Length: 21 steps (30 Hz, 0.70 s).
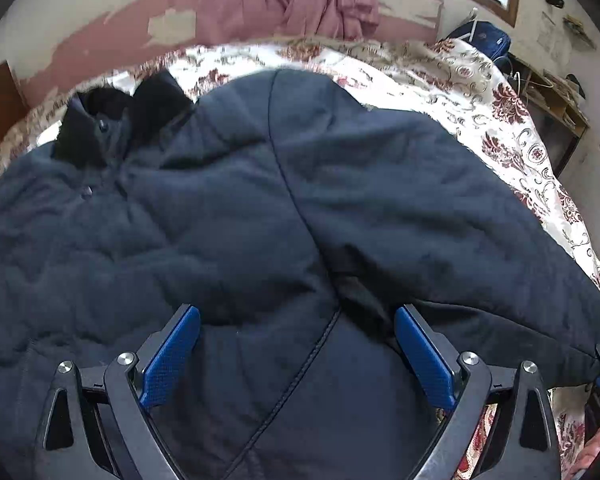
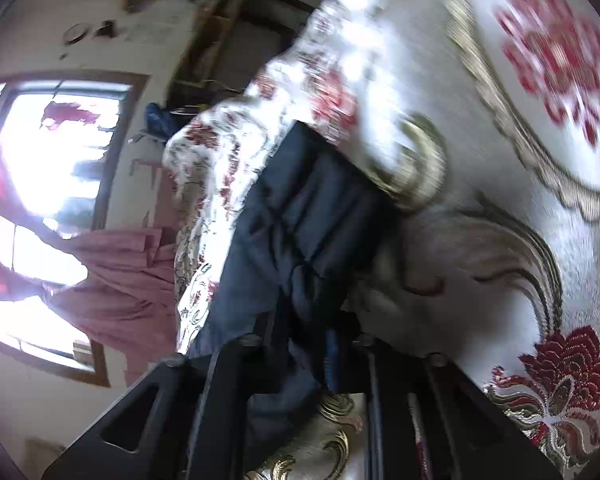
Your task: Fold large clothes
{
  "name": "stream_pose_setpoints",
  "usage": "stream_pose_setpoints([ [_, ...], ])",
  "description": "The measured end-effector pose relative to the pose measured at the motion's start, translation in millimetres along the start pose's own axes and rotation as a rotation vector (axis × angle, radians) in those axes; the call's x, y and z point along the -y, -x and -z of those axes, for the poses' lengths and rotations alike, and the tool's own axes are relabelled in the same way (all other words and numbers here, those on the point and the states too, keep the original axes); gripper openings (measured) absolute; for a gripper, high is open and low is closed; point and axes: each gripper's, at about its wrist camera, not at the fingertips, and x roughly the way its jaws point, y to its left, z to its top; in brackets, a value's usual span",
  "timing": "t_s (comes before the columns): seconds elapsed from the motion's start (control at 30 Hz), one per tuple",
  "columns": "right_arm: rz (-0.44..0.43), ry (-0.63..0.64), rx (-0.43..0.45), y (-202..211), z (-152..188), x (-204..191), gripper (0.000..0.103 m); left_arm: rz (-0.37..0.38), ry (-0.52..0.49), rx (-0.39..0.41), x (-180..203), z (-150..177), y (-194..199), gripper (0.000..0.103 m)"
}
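Jacket (image 1: 260, 208) spread across bed (image 1: 480, 92), collar (image 1: 112, 120) toward far left corner, sleeve out toward right edge. Left gripper (image 1: 296, 344) over jacket's near hem, jaws wide apart, nothing held. Right gripper (image 2: 324, 360) clamped on sleeve end (image 2: 312, 240) at bed's right side; view blurred. Risks: padded cloth likely slippery, thin pinch may slide free on lifting; one-sided pull may drag whole jacket askew; bedcover may get nipped along with sleeve.

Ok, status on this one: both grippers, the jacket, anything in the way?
Left gripper open, jaws wide over the jacket. Right gripper shut on jacket fabric. Jacket spread on the floral bedspread, unfolded. Nothing in the way.
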Motion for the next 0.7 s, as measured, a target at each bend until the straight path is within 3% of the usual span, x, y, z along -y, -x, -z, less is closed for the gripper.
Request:
stream_pose_setpoints([
  [0.13, -0.046, 0.093, 0.057, 11.0, -3.9, -30.1, 0.007, 0.038, 0.036, -0.012, -9.3, -1.6, 2.3, 0.099],
  [0.23, -0.095, 0.179, 0.100, 22.8, -8.4, -63.9, 0.006, 0.084, 0.117, -0.031, -26.0, -4.1, 13.3, 0.096],
  [0.4, -0.208, 0.403, 0.164, 60.1, 7.0, -123.9, 0.006, 0.151, 0.181, 0.023, -62.6, -4.4, 54.1, 0.096],
  [0.57, -0.326, 0.660, 0.156, 102.4, 58.1, -180.8, 0.006, 0.143, 0.165, 0.070, -116.4, 1.4, 101.3, 0.096],
  [0.7, -0.413, 0.849, 0.093, 141.4, 121.5, -202.9, 0.006, 0.145, 0.188, 0.087, -174.0, 12.1, 134.1, 0.096],
])
